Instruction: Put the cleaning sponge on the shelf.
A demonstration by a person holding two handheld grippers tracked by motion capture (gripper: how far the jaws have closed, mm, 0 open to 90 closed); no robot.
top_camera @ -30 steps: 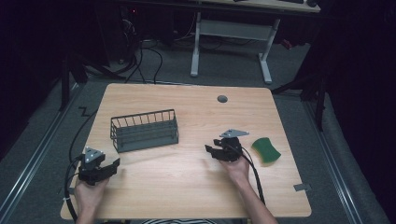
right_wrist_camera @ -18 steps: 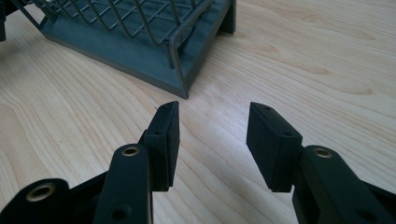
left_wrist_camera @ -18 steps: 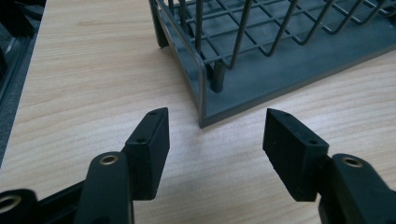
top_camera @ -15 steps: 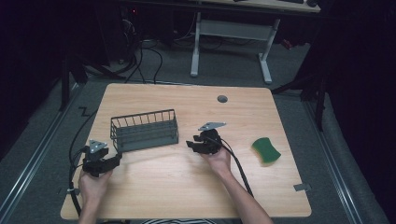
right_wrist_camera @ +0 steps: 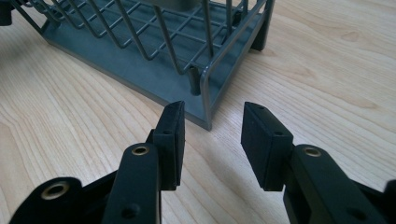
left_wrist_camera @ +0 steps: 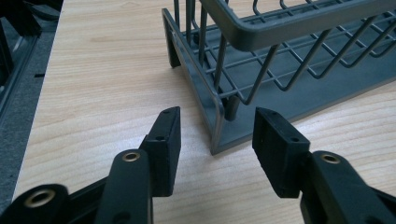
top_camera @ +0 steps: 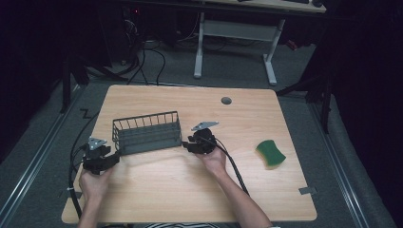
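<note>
I see the dark grey wire basket with a solid base (top_camera: 146, 132) sitting left of centre on the light wooden table (top_camera: 199, 190). My left hand-held gripper (top_camera: 114, 158) sits at its 8 o'clock corner and my right hand-held gripper (top_camera: 186, 145) at its 4 o'clock corner. Both have jaws part-way apart and just been closing, each with a basket corner ahead of the pads, untouched; green sponge (top_camera: 271, 152) lies well off at 3 o'clock.

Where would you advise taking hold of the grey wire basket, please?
Probably at the two near bottom corners of the grey wire basket, one from each end: the corner posts stand upright, and the open left claw and right claw already line up with them.
</note>
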